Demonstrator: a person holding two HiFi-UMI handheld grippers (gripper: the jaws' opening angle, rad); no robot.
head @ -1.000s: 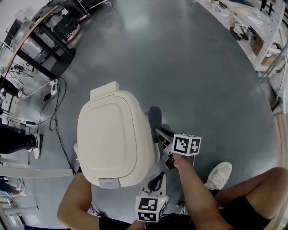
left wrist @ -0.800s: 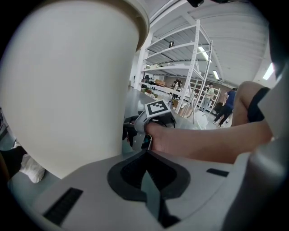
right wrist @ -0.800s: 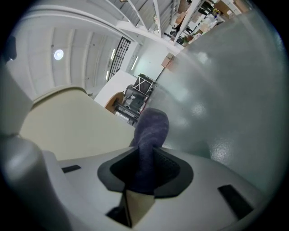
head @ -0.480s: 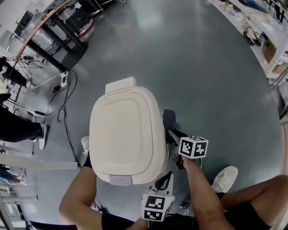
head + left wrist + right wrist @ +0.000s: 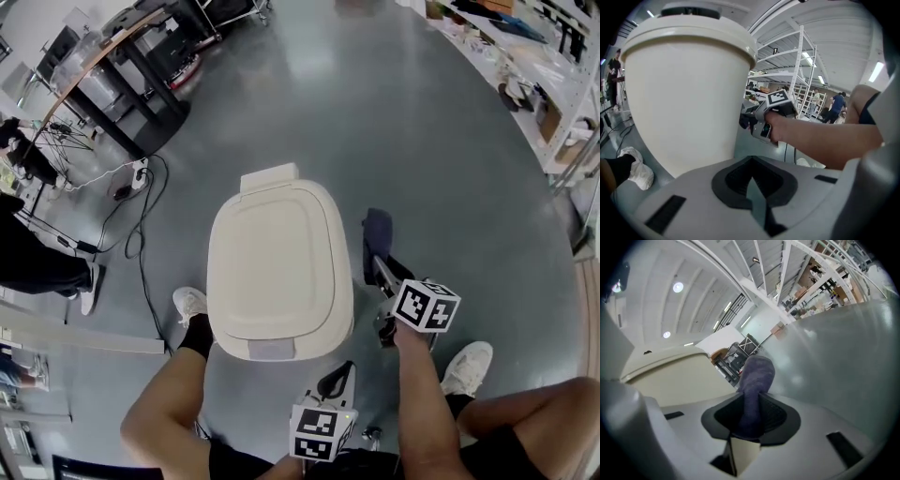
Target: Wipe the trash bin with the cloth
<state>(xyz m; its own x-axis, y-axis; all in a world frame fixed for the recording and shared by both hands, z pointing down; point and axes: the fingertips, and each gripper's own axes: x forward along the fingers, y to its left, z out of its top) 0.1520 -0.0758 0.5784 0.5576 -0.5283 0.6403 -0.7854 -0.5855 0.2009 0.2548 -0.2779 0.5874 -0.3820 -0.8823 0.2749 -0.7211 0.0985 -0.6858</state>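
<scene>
A cream trash bin (image 5: 279,267) with its lid down stands on the grey floor between the person's legs. My right gripper (image 5: 380,265) is at the bin's right side, shut on a dark purple cloth (image 5: 377,234). In the right gripper view the cloth (image 5: 754,380) sticks up from between the jaws, with the bin (image 5: 670,369) close on the left. Whether the cloth touches the bin wall I cannot tell. My left gripper (image 5: 337,375) is low in front of the bin, shut and holding nothing. Its own view shows the bin wall (image 5: 689,93) and the right gripper (image 5: 761,119) beside it.
The person's legs and white shoes (image 5: 467,367) flank the bin. A power strip and cables (image 5: 136,178) lie on the floor at left near dark tables (image 5: 141,56). Another person (image 5: 37,258) stands at the left edge. Shelving (image 5: 544,75) lines the right.
The head camera has swung, so the bin and both grippers sit further right in the picture. The right gripper keeps the cloth beside the bin's right side. The left gripper has hardly moved.
</scene>
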